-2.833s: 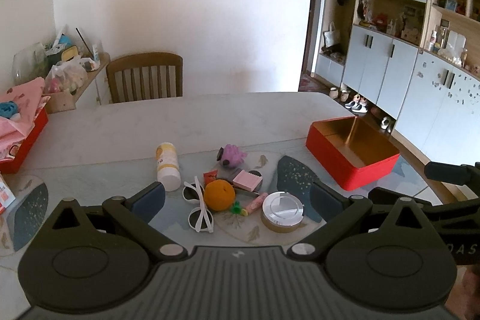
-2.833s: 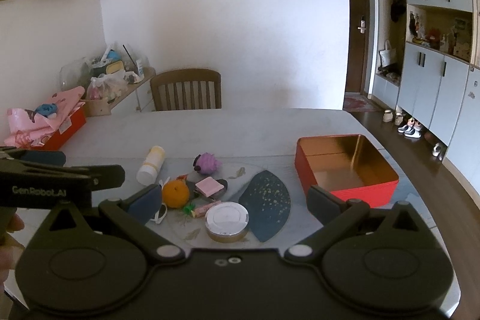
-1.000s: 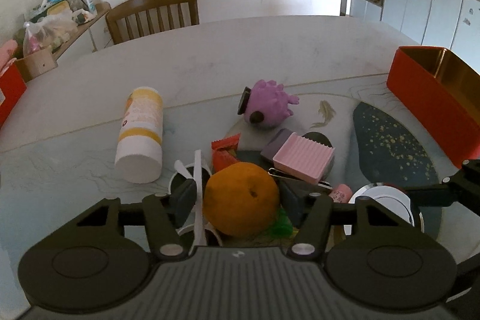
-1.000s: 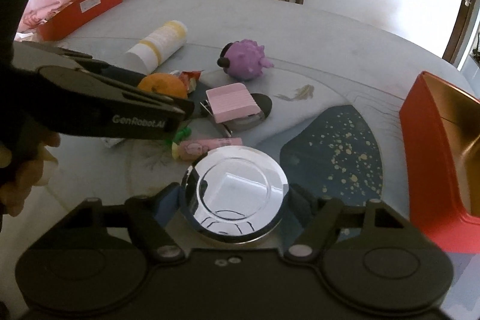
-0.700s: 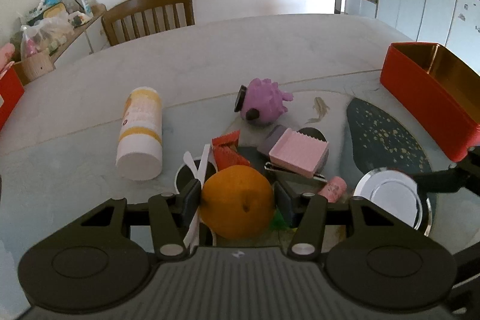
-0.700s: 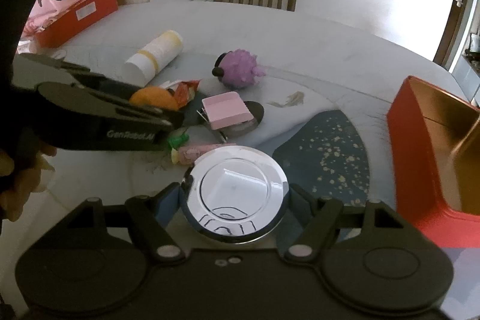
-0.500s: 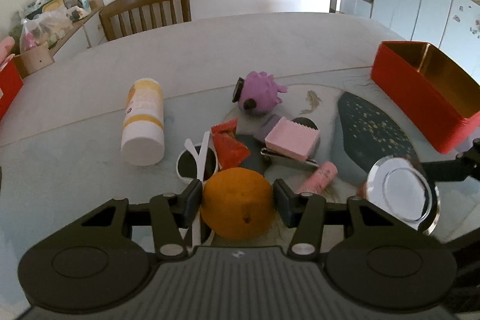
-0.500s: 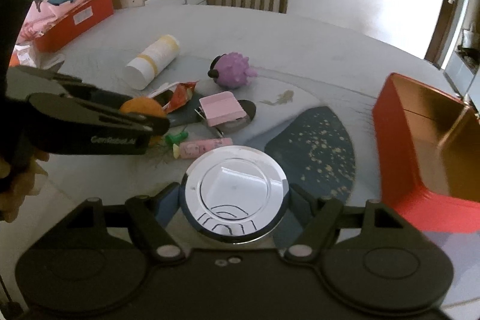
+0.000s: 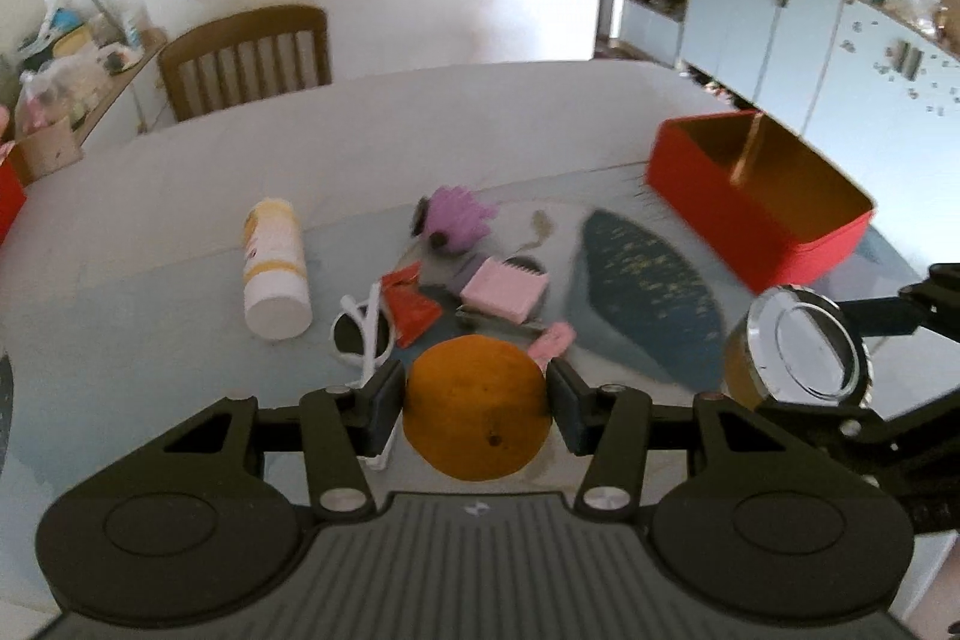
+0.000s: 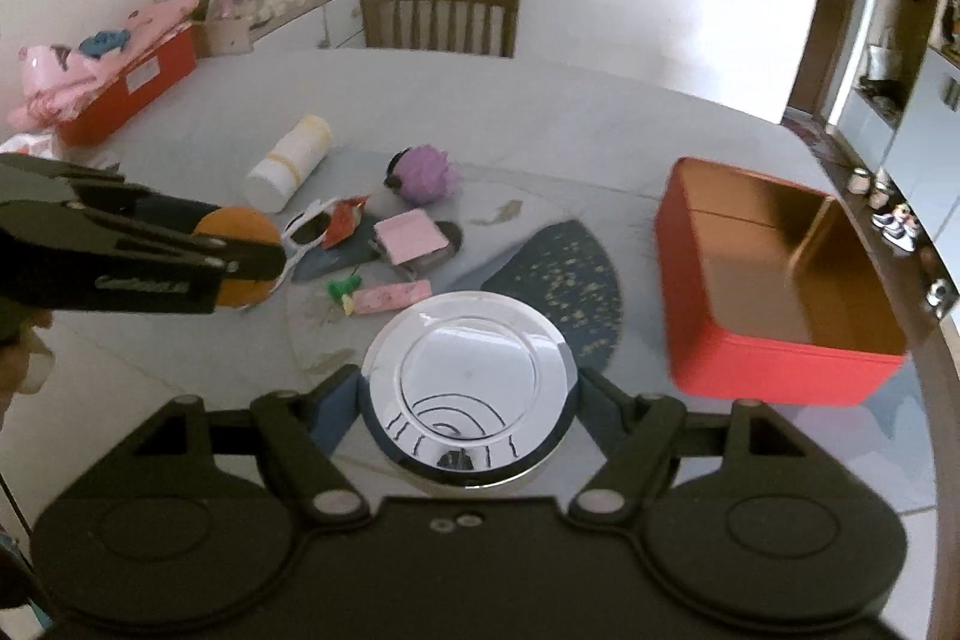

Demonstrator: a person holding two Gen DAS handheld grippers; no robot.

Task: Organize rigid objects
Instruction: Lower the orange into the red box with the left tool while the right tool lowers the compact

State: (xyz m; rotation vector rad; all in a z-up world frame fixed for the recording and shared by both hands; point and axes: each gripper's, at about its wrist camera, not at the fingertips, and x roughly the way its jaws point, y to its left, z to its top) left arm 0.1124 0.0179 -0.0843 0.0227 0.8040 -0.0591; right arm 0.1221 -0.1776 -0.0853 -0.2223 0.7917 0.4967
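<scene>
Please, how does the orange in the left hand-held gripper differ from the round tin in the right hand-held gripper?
The orange is a matte, rounded fruit; the round tin is a flat cylinder with a mirror-like silver lid and a gold side. The tin looks wider, so the right hand-held gripper stands more spread than the left hand-held gripper. Both are clamped between the pads, off the table.

Both claws, open above the surface earlier, now grip and have lifted things: the left claw [image 9: 474, 403] a round orange fruit [image 9: 477, 424], the right claw [image 10: 468, 415] a round chrome-lidded tin [image 10: 471, 388].
</scene>
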